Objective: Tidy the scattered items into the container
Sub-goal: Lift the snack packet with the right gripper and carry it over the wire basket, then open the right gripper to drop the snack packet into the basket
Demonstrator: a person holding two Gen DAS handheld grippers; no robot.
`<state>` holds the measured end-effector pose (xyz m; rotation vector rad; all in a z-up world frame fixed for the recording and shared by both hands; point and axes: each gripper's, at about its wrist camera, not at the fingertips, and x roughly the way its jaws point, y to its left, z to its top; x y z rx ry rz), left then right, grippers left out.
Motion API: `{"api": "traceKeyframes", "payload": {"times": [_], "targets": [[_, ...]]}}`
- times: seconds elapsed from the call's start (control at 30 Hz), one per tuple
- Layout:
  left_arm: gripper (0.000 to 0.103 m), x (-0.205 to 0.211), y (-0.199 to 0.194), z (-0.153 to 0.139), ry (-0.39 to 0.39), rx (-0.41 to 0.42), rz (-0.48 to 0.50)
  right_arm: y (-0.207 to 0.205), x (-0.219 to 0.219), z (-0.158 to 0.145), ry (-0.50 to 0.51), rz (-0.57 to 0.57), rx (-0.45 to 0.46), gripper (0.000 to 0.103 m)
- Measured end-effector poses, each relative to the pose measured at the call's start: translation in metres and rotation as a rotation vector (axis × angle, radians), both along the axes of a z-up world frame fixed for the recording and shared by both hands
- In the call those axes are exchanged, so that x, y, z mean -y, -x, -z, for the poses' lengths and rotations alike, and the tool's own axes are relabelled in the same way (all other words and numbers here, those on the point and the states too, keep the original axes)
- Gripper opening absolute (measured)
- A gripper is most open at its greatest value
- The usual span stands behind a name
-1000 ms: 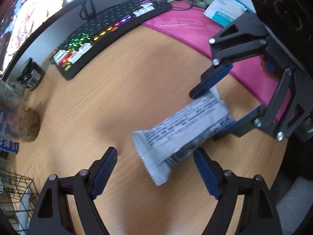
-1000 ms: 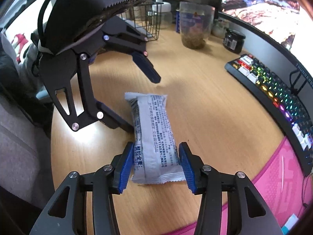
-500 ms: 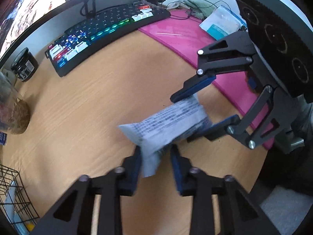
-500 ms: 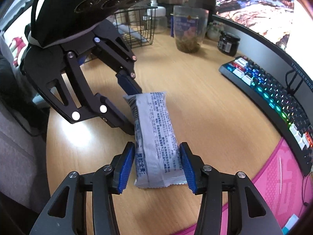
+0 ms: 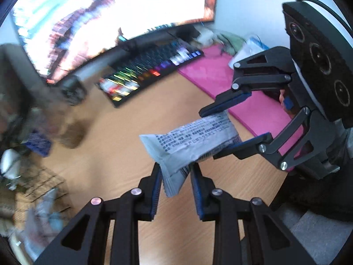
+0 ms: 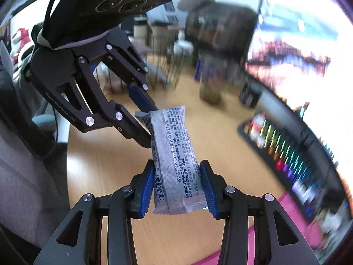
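A grey-white snack packet (image 5: 194, 141) with black print hangs in the air above the wooden desk, held at both ends. My left gripper (image 5: 175, 176) is shut on its near end in the left wrist view. My right gripper (image 6: 176, 183) is shut on the other end of the packet (image 6: 174, 154). The right gripper also shows in the left wrist view (image 5: 233, 119), the left gripper in the right wrist view (image 6: 141, 114). A wire basket (image 6: 163, 70) stands at the desk's far left, blurred; it also shows in the left wrist view (image 5: 37, 190) at lower left.
A backlit keyboard (image 5: 150, 70) and a curved monitor (image 5: 110, 22) line the back of the desk. A pink mat (image 5: 220, 79) lies at the right. A jar (image 6: 209, 81) and a small dark pot (image 6: 249, 97) stand near the basket. Both views are motion-blurred.
My left gripper closed on the packet's free end. Both grippers have lifted the packet off the desk, and the views have swung upward.
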<state>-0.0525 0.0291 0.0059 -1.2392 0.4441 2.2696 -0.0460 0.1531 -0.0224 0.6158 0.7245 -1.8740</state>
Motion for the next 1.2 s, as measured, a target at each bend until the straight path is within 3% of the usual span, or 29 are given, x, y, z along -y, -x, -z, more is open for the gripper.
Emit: {"api": "traceKeyframes", "payload": {"times": [0.3, 0.57, 0.67, 0.83, 1.07, 1.2], "targets": [[0.029, 0.101, -0.067, -0.058, 0.065, -0.146, -0.201, -0.045, 0.093, -0.057, 0.064, -0.193, -0.169, 0.043], [0.03, 0.213, -0.093, -0.048, 0.062, -0.127, -0.396, -0.071, 0.219, -0.061, 0.066, -0.38, -0.207, 0.043], [0.038, 0.24, -0.095, -0.037, 0.061, -0.115, -0.433, -0.074, 0.254, -0.051, 0.056, -0.42, -0.179, 0.043], [0.063, 0.262, -0.095, -0.026, 0.063, -0.142, -0.48, -0.072, 0.283, -0.039, 0.033, -0.44, -0.164, 0.043], [0.067, 0.26, -0.095, -0.025, 0.135, -0.177, -0.533, -0.067, 0.276, -0.046, 0.087, -0.385, -0.195, 0.051], [0.067, 0.247, -0.1, -0.038, 0.105, -0.208, -0.53, -0.061, 0.263, -0.058, 0.116, -0.31, -0.174, 0.051]]}}
